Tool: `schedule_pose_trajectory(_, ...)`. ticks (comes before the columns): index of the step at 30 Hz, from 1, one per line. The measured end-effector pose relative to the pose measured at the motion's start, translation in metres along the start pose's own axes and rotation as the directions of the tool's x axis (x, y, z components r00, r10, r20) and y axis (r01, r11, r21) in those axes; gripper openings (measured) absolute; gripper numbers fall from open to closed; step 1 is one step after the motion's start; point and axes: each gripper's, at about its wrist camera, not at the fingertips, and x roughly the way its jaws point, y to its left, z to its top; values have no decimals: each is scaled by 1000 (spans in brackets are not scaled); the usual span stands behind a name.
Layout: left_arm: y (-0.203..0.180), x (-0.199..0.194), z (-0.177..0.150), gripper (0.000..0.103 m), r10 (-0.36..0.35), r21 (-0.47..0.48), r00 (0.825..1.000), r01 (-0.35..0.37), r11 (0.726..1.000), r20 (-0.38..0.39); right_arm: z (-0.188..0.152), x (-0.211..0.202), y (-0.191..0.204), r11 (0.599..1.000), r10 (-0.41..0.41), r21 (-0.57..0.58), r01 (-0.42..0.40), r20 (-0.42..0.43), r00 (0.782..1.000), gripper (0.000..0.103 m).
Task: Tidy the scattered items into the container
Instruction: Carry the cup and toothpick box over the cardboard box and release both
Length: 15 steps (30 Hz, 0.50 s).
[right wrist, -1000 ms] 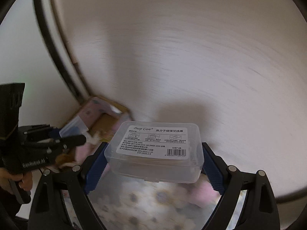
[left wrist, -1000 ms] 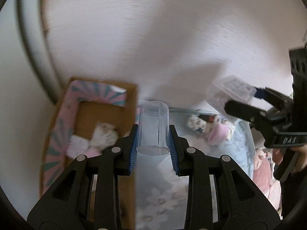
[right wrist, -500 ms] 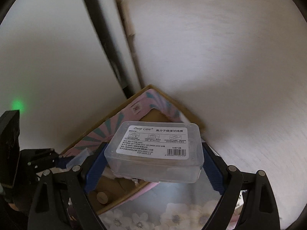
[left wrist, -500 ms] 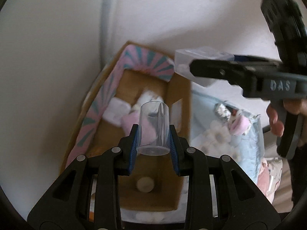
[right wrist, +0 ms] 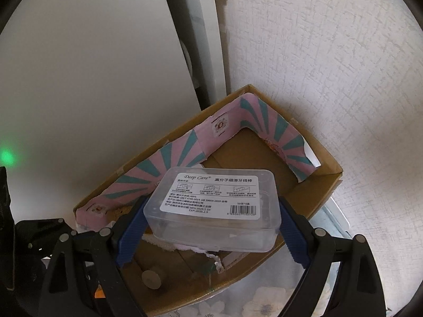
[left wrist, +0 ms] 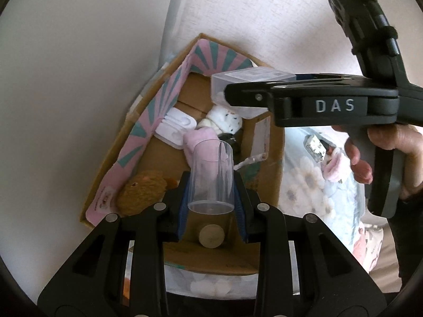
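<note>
- Left gripper [left wrist: 211, 198], left wrist view: blue-padded fingers [left wrist: 183, 206] clamp a clear plastic tube [left wrist: 212, 178] by its sides; the tube stands upright, open end up, held above the near part of the cardboard box [left wrist: 267, 158].
- Right gripper [right wrist: 211, 224], right wrist view: jaws set wide and closed on the two short ends of a clear rectangular plastic case [right wrist: 214, 208], label side up, with barcode and printed text facing the camera. The case hangs over the box interior.
- Same case [left wrist: 238, 79] in the left wrist view: held at the tip of the right gripper [left wrist: 238, 93], over the far half of the box; the black tool body reads "DAS" and a hand [left wrist: 391, 145] grips its handle.
- Cardboard box [right wrist: 325, 182]: brown, open-topped, with pink-and-teal striped flaps folded inside along two walls; it sits in a corner against the pale wall [right wrist: 330, 66].
- Contents seen from the left wrist: a white plastic piece [left wrist: 174, 128], a white speckled soft item [left wrist: 227, 120], a pink soft item [left wrist: 197, 138], a brown plush toy [left wrist: 144, 190] and a round beige disc [left wrist: 211, 236] on the box floor.
- Floral cloth [left wrist: 312, 185]: pale blue, spread beside the box; a pink item [left wrist: 335, 170] and a small speckled packet [left wrist: 316, 144] lie on it, outside the box.
</note>
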Motion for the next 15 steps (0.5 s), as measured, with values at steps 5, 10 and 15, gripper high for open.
schedule_pose_trajectory(5, 2, 11, 5, 88, 17, -60, 997, -21, 998, -71, 4, 7, 4, 1000, -23, 4, 24, -52, 998, 91)
schedule_pose_trajectory(10, 3, 7, 7, 102, -5, -73, 999, 2, 997, -46, 5, 15, -5, 997, 11, 81, -8, -41, 999, 94)
schedule_pose_trajectory(15, 1, 4, 10, 102, 11, -53, 999, -13, 999, -39, 6, 17, -12, 991, 52, 125, -45, -54, 997, 95)
